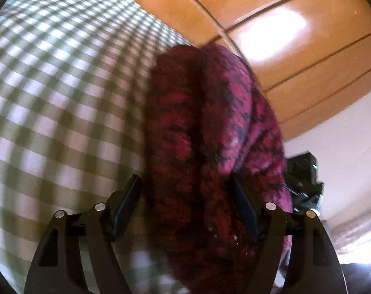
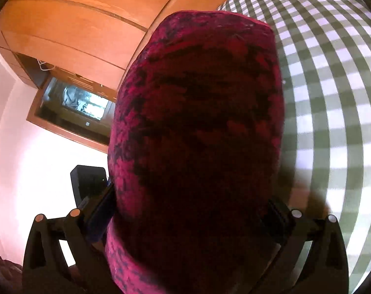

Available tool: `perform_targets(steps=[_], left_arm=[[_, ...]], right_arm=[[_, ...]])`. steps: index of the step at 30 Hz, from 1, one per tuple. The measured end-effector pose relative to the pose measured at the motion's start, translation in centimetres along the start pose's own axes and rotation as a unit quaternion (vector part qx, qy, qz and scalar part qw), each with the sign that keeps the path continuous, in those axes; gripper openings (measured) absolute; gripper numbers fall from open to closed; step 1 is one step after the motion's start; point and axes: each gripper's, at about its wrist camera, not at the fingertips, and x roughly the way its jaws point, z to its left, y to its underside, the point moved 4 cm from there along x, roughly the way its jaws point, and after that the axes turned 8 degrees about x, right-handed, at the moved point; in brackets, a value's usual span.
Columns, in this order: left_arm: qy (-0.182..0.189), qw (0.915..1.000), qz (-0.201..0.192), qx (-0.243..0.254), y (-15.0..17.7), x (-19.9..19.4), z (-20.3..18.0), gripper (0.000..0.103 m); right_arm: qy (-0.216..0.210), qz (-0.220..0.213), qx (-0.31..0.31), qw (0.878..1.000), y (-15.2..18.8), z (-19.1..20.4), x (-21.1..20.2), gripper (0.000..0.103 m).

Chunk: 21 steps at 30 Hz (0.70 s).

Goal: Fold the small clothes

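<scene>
Black gripper linkages with silver rivets fill the near edge of both wrist views.

Left gripper (image 1: 185, 201): jaws parted wide. A magenta-and-black knitted garment (image 1: 210, 132) lies between its fingers (image 1: 129, 203); the cloth hangs close against the right-hand finger, while a clear gap shows beside the left one. Not clamped, as far as the blurred picture allows.

Right gripper (image 2: 192, 215): jaws spread near their widest. The same knitted garment (image 2: 197, 122) fills the whole space between them and drapes over the near edge. Both fingers sit at the cloth's sides, the left finger (image 2: 97, 210) partly covered by it; whether the pads press on the cloth cannot be told.

Garment position: bunched in a thick fold, raised in front of both cameras, above a green-and-white checked cloth (image 1: 50, 98) that covers the surface beneath.

Background: glossy orange-brown wooden panels (image 1: 271, 24) at the far side, a white wall (image 2: 38, 152), a framed glass-fronted recess (image 2: 75, 105) in the right wrist view, and a black device (image 2: 87, 178) low on the left.
</scene>
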Motion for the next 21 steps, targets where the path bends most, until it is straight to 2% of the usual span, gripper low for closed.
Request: perform_targets(steps=[2,5,8,11,15,18,20,21], left_arm=[[-0.005,0.9999,-0.004,0.014,-0.1,0.3,-1.4,0.073],[0.024,0.9995,0.002,0.021,-0.9,1.5,-3.6,0.072],[0.051,0.9961,0.021,0.069,-2.4,4.6,-8.5,0.071],[0.085,0.9904,0.044,0.1,-4.3,8.9,-13.2,0.07],[0.093,0.9773,0.081,0.172,-6.8,16.7,-21.1,0.07],[0.068,0.9704,0.106,0.206,-7.6,21.9,-24.8,0.07],[0.012,0.9619,0.126,0.242,-7.2,25.5,-26.5,0.07],[-0.023,0.955,0.141,0.26,-6.7,27.2,-26.8,0.07]], right_arm=[[-0.014,-0.012,-0.017,1.0,-0.1,1.0,-1.6,0.082],[-0.019,-0.039,-0.045,0.998,-0.3,1.9,-4.9,0.077],[-0.017,-0.084,-0.059,0.995,-0.5,2.1,-9.3,0.077],[-0.003,-0.156,-0.055,0.986,-1.5,0.7,-16.0,0.077],[0.023,-0.232,-0.022,0.972,-2.7,-3.0,-23.3,0.077],[0.055,-0.274,0.022,0.96,-3.4,-7.4,-26.9,0.076],[0.106,-0.284,0.053,0.952,-3.4,-10.8,-27.9,0.077],[0.125,-0.283,0.067,0.948,-3.4,-12.2,-28.1,0.077]])
